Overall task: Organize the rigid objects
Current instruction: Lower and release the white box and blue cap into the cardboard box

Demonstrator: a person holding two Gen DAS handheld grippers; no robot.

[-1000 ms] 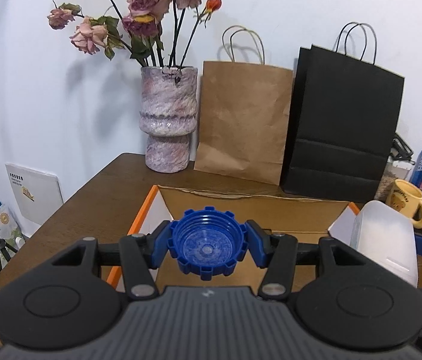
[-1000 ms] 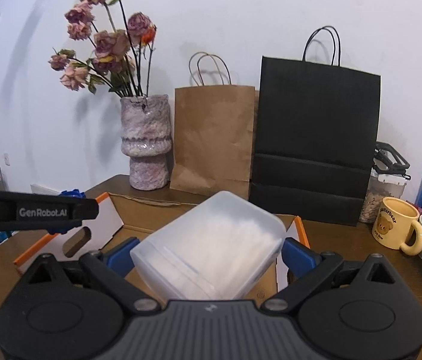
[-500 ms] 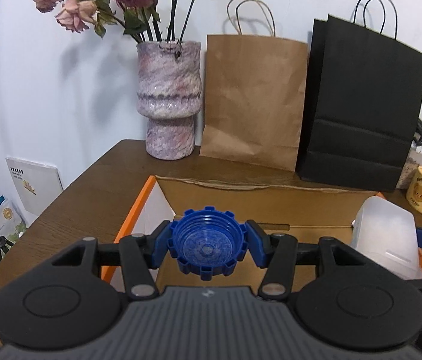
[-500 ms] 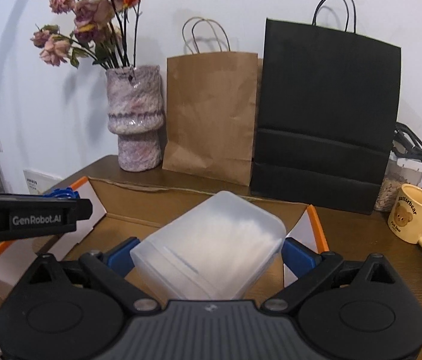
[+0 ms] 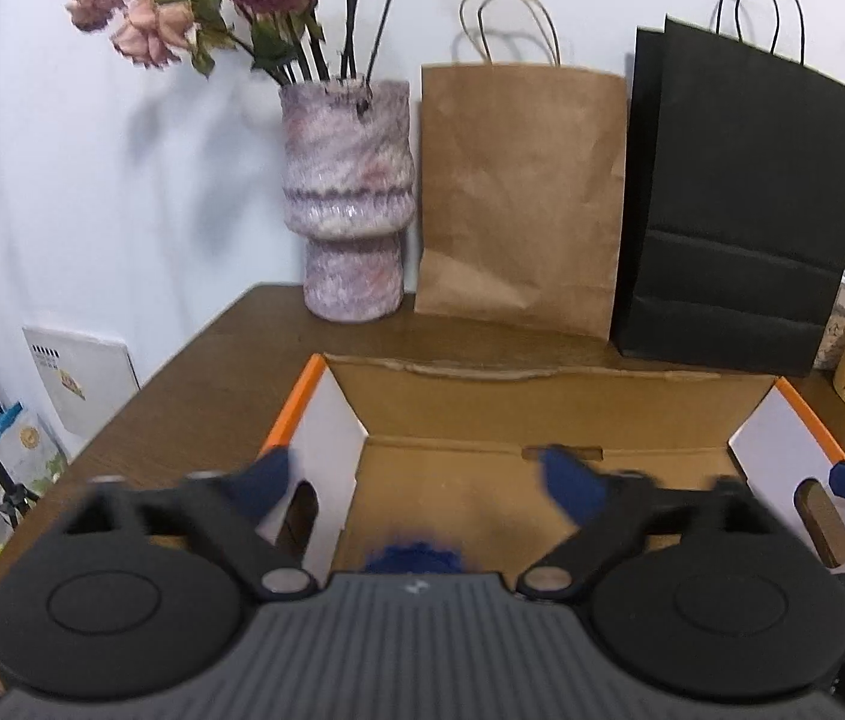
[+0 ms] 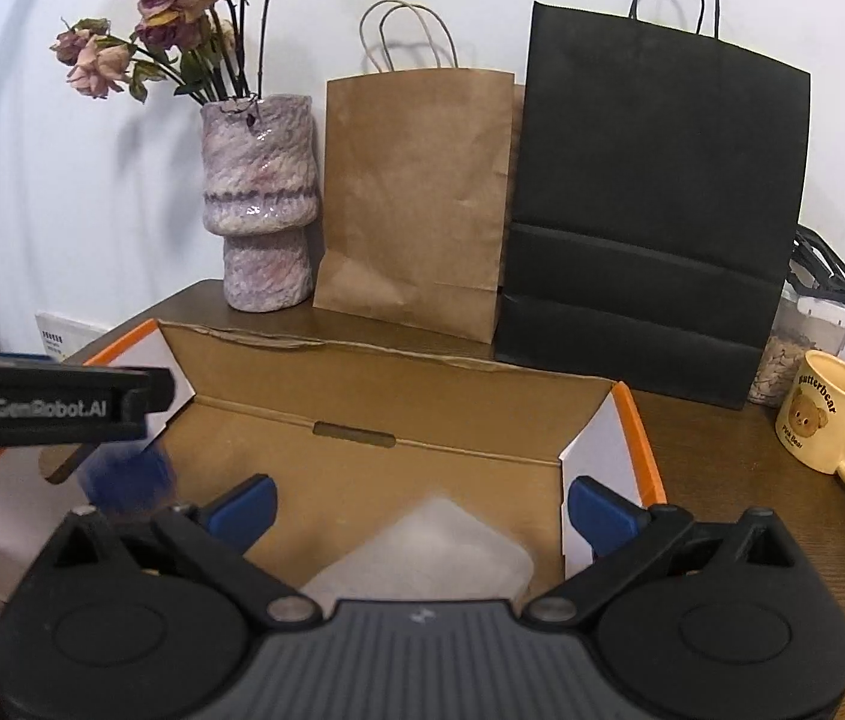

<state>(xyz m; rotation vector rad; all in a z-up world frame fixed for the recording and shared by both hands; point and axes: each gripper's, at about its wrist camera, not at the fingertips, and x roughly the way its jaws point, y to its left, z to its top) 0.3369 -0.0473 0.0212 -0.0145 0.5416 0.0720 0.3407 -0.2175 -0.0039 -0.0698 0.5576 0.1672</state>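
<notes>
Release step in hand. Left gripper (image 5: 416, 480) jaws are opening; the blue cap (image 5: 410, 558) drops clear below them into the cardboard box (image 5: 542, 402). Right gripper (image 6: 419, 507) stands apart, translucent container (image 6: 428, 552) free in the box. Next move, by judgement: withdraw both, fetch remaining items.

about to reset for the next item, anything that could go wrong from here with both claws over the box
1. The blue cap, blurred below the opening left claw, may bounce or roll inside the cardboard box.
2. The translucent container sits just below the open right claw; pulling back low could snag it.
</notes>
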